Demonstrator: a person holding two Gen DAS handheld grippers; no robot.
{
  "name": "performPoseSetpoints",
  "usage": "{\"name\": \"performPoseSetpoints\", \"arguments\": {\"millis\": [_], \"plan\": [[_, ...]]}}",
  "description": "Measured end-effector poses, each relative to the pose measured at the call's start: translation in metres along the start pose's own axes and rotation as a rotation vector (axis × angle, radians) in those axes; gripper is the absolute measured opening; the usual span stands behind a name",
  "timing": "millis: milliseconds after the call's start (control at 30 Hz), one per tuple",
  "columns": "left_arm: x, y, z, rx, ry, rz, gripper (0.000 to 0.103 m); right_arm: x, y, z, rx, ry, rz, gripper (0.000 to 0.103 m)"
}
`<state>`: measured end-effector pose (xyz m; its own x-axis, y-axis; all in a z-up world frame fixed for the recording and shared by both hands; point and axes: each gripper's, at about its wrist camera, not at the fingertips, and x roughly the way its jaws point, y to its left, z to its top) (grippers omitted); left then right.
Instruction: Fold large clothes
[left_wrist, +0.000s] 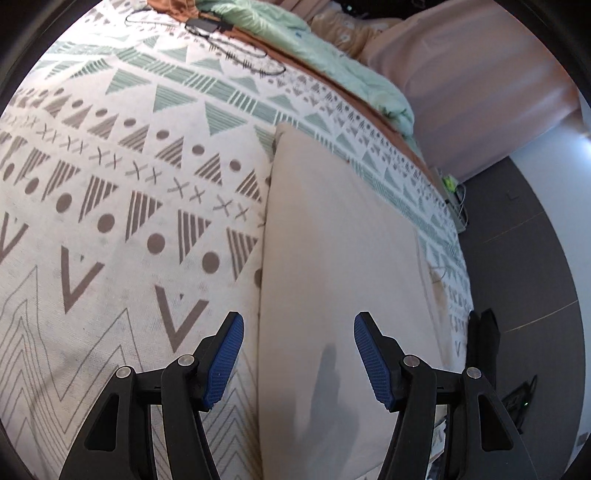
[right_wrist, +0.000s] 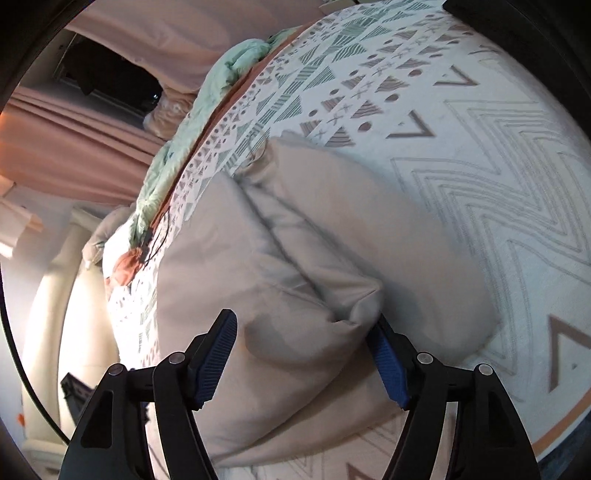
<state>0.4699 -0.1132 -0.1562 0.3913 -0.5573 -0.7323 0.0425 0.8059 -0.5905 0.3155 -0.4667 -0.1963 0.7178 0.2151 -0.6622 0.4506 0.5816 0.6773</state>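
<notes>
Your right gripper (right_wrist: 301, 354) hangs with its jaws spread wide, a raised fold of the beige garment (right_wrist: 295, 258) bulging up between the blue ribbed pads (right_wrist: 216, 360); the far-right pad is partly hidden behind that fold, and nothing is pinched. Your left gripper (left_wrist: 298, 360) is likewise released, jaws apart, poised over the garment (left_wrist: 332, 258) with only its shadow falling on the cloth; you can't tell whether it touches. From the left gripper the garment runs straight ahead as a long smooth strip, its long axis leading away from you toward the far side, with a clean straight left edge just beside the left pad. From the right gripper the same cloth looks thicker and puffier, layered in soft rolls and a rounded corner at the near right. The right gripper seems the nearer one to a graspable fold, so the next grip likely falls to it. The fabric looks matte, soft and limp, apt to sag when lifted. It lies on a patterned blanket (left_wrist: 110, 184) printed with triangles, dots and chevrons, a woven-looking surface. Beyond that sits a crumpled mint quilt (left_wrist: 332, 62) at the far edge, and pink curtains (right_wrist: 74, 140) hang further off.
</notes>
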Motion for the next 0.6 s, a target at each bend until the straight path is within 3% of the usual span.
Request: {"name": "performPoseSetpoints", "arguments": {"millis": [133,200,233,267,367,500,600], "plan": [[0.012,0.005,-0.004,0.001,0.052,-0.001,0.063,0.011,0.009,-0.006,-0.011,0.015,-0.009,0.070],[0.017,0.005,-0.006,0.003,0.064,0.011,0.063,0.008,0.014,-0.007,-0.035,-0.015,-0.027,0.048],[0.018,0.003,-0.007,0.007,0.066,0.018,0.063,0.005,0.016,-0.006,-0.054,-0.034,-0.047,0.025],[0.019,0.002,-0.008,0.012,0.070,0.021,0.063,0.001,0.017,-0.005,-0.073,-0.053,-0.039,0.016],[0.021,-0.003,-0.011,0.027,0.078,0.014,0.063,-0.013,0.018,0.001,-0.098,-0.090,0.029,0.010],[0.024,-0.008,-0.015,0.036,0.085,0.009,0.059,-0.032,0.012,0.002,-0.116,-0.139,0.039,0.009],[0.027,-0.015,-0.017,0.049,0.093,-0.002,0.048,-0.042,-0.004,0.000,-0.080,-0.153,0.047,0.009]]}}
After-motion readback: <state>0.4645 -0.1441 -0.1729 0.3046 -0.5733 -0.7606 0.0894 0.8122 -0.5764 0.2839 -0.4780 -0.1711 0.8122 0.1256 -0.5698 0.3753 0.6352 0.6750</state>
